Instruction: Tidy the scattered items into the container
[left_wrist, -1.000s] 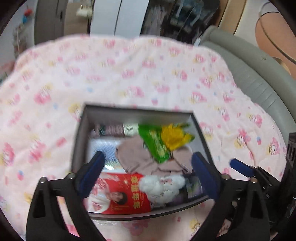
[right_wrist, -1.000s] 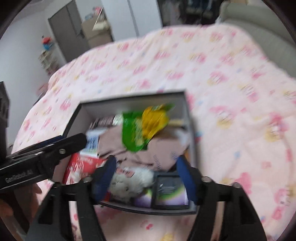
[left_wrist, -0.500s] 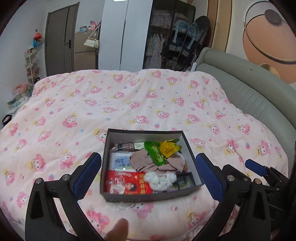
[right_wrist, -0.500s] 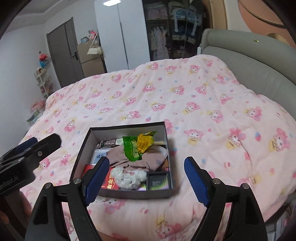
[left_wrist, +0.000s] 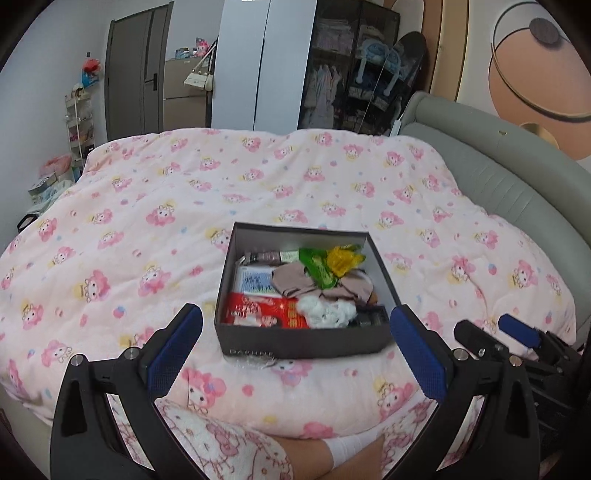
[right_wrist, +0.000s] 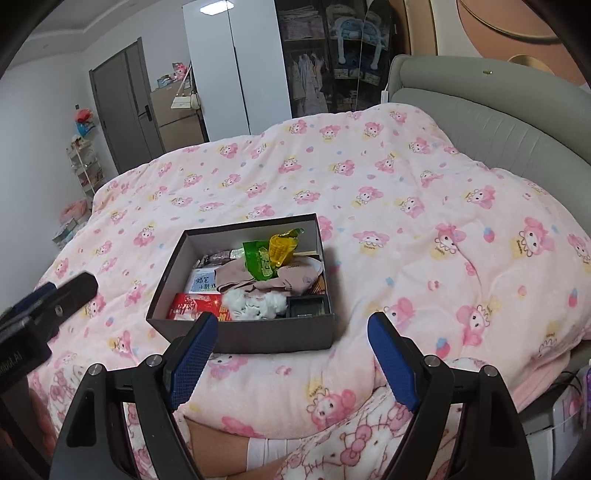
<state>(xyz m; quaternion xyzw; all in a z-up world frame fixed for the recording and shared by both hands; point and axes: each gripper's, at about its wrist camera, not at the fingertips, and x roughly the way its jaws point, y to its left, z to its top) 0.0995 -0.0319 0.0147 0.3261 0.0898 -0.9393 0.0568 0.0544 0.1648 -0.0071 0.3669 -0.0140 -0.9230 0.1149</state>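
**A:** Where's the container?

**B:** The dark box (left_wrist: 303, 341) sits on the pink patterned bed cover (left_wrist: 147, 206), toward the near edge of the bed. It is open on top and full.

**A:** What's inside?

**B:** A red packet (left_wrist: 266, 310) at the near left, a white fluffy item (left_wrist: 325, 314) just right of it, and a small dark box (right_wrist: 308, 306) in the near right corner. Beige cloth (left_wrist: 295, 282) lies across the middle with a green packet (left_wrist: 317, 267) and a yellow wrapper (left_wrist: 341, 258) on top, toward the far side. A blue-and-white pack (left_wrist: 255, 282) lies at the left.

**A:** And the claws?

**B:** The left claw (left_wrist: 295, 354) is released, blue pads spread wide, holding nothing, near side of the box. The right claw (right_wrist: 291, 358) is likewise released and empty, also apart from the box.

**A:** Anything else?

**B:** A grey headboard (left_wrist: 498, 162) on the right, and a person's patterned sleeve (left_wrist: 229, 446) at the bottom.
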